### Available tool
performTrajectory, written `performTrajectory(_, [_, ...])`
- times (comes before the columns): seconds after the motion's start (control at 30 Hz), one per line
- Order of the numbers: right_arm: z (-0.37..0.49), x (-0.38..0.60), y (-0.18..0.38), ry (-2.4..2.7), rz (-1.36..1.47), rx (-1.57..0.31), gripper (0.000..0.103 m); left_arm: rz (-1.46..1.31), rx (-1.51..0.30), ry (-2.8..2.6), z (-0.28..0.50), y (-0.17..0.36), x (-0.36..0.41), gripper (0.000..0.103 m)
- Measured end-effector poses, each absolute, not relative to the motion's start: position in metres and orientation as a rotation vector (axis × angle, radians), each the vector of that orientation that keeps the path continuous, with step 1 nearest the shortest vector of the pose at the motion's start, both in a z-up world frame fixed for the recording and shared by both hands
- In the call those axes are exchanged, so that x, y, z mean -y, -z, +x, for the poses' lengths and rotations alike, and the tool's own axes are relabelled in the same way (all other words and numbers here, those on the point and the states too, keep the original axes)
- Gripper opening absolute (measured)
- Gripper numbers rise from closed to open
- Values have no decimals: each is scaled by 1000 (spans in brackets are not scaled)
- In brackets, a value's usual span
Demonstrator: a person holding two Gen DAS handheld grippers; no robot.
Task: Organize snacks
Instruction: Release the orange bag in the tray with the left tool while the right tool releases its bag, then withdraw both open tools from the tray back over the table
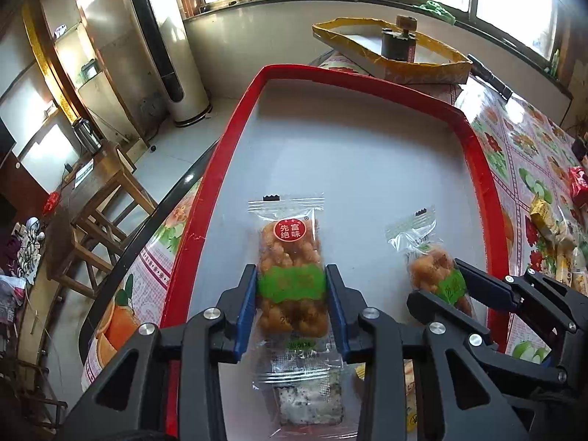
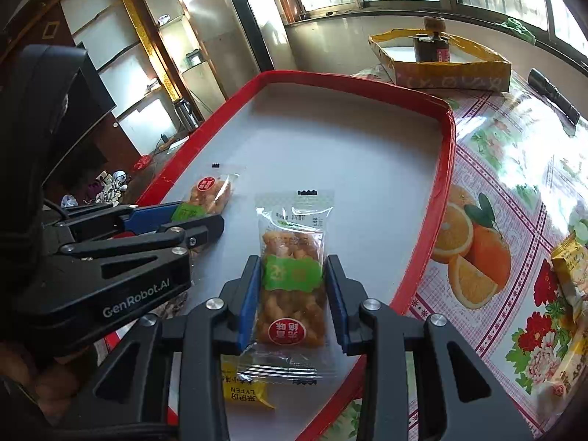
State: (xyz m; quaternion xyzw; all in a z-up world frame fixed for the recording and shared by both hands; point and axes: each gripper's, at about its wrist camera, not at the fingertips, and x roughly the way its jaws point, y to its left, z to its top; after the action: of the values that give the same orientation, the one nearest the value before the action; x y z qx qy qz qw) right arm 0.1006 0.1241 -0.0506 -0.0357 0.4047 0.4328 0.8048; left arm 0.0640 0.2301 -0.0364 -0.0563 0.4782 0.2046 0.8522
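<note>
A red-rimmed tray [image 1: 235, 147] with a grey floor lies on the table; it also shows in the right wrist view [image 2: 446, 154]. My left gripper [image 1: 291, 286] is shut on a clear packet of fried dough snack [image 1: 290, 257] with a green band, over the tray's near left. My right gripper [image 2: 293, 284] is shut on a like packet [image 2: 292, 257] beside it. In the left wrist view the right gripper [image 1: 439, 281] holds its packet [image 1: 430, 261]. In the right wrist view the left gripper [image 2: 200, 217] holds its packet [image 2: 211, 191].
A yellow-edged cardboard box [image 1: 397, 55] with a dark jar [image 1: 398, 42] stands behind the tray. More wrapped snacks [image 1: 551, 220] lie on the flowered tablecloth at right, also seen in the right wrist view [image 2: 569, 272]. A black torch [image 2: 555, 95] lies far right. Other packets [image 1: 312, 400] lie under my left gripper.
</note>
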Motion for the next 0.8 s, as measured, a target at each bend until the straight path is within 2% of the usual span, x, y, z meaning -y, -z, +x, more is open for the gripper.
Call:
performTrajectory(0.1, [102, -123, 50, -936, -59, -868, 38, -120, -1012, -429, 64, 37, -231, 43])
performTrajectory(0.13, [102, -123, 49, -936, -57, -867, 38, -120, -1017, -429, 64, 37, -232, 51])
performTrajectory(0.2, [103, -120, 47, -932, -44, -865, 39, -133, -1025, -413, 63, 38, -232, 55])
performTrajectory(0.27, [104, -113, 43, -935, -15, -853, 47, -146, -1032, -398, 61, 38, -230, 62])
performTrajectory(0.33, [102, -103, 36, -941, 32, -835, 50, -134, -1022, -398, 58, 36, -225, 62])
performTrajectory(0.8, [91, -10, 6, -832, 172, -759, 51, -68, -924, -344, 51, 2, -168, 64])
